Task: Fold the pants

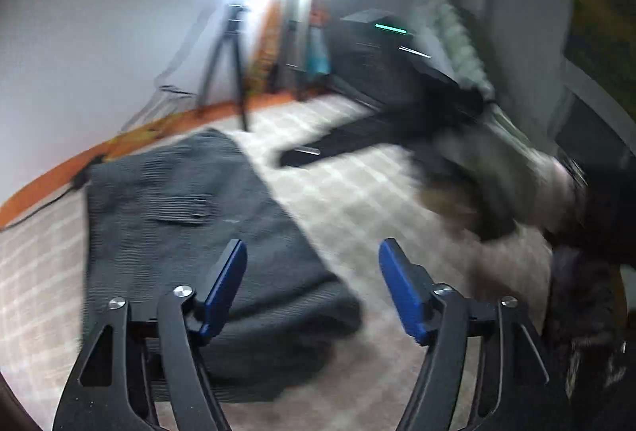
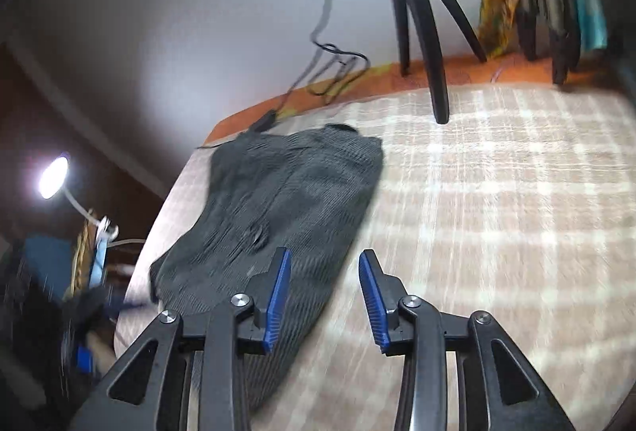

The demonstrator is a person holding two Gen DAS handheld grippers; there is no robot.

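The dark pants [image 1: 190, 232] are laid folded on the plaid bed [image 1: 357, 184], left of centre. The left tool [image 1: 312, 286] is held open, empty, above their near edge. The right tool [image 2: 324, 298] is likewise open and empty.

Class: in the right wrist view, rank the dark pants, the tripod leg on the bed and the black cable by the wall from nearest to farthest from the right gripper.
1. dark pants, just beyond the right gripper, left
2. tripod leg, ahead, right
3. black cable, far bed edge
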